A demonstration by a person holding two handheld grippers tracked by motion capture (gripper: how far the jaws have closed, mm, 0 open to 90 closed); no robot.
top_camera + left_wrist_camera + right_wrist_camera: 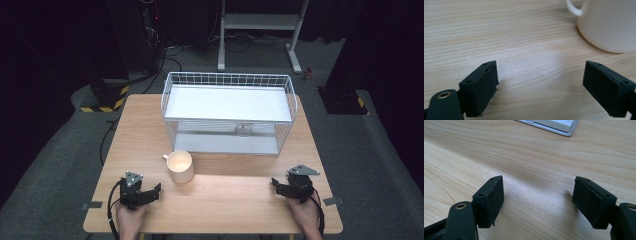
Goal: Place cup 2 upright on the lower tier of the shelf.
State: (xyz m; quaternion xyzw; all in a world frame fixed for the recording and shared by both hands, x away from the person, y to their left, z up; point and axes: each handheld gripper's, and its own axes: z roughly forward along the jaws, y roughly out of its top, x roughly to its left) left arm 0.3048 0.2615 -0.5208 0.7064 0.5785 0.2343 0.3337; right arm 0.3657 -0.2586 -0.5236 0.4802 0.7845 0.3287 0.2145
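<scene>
**Mug ahead of spread left jaws**

Standing upright on the tabletop (225, 190): white mug (180, 166), handle toward the far left, just in front of the wire rack (229, 112). Near the left gripper (150, 192), ahead and to the right of its jaws, not between them; in the left gripper view, at upper right (609, 23), beyond the right jaw. Left jaws spread, bare wood between. Right gripper (280, 186) well apart from the mug, at the near right edge, jaws likewise spread over bare wood, rack corner (554, 126) beyond.
</scene>
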